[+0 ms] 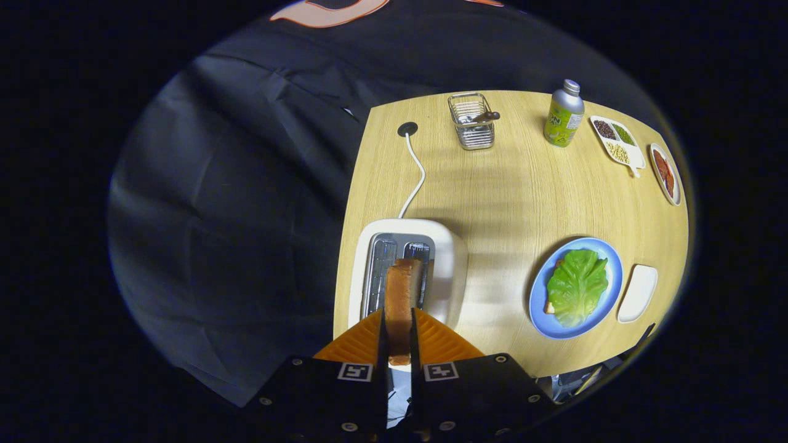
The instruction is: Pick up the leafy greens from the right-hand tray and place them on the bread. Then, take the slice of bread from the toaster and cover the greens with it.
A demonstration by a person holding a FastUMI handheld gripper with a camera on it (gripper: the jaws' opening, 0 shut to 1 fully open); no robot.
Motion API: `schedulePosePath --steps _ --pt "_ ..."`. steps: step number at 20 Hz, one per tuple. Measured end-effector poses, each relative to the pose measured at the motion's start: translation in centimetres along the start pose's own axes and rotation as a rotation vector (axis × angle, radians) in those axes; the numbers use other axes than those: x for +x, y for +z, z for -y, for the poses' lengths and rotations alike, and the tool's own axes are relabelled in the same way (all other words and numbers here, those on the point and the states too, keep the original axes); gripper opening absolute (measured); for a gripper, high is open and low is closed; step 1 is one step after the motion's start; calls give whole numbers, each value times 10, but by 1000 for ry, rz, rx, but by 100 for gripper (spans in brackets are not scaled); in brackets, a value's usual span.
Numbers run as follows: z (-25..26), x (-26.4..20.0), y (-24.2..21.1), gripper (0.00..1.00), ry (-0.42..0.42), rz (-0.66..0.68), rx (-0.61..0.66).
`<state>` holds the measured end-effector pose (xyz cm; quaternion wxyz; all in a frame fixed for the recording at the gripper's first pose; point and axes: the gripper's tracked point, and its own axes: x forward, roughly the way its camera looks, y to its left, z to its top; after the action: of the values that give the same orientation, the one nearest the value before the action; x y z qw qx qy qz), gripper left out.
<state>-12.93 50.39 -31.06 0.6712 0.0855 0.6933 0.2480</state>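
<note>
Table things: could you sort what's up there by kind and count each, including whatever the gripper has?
Food: 2, bread slice held between the gripper fingers, leafy greens
Dishes: 4, blue plate, white tray, divided dish, oval dish
Appliance: 1, toaster
Containers: 2, wire basket, bottle
Total: 9
</note>
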Motion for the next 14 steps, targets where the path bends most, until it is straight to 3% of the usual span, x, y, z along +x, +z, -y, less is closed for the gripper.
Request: schedulePosePath --steps 7,14 --pt "15 -44 10 13 109 70 16" --pt "65 -70 7 13 163 114 52"
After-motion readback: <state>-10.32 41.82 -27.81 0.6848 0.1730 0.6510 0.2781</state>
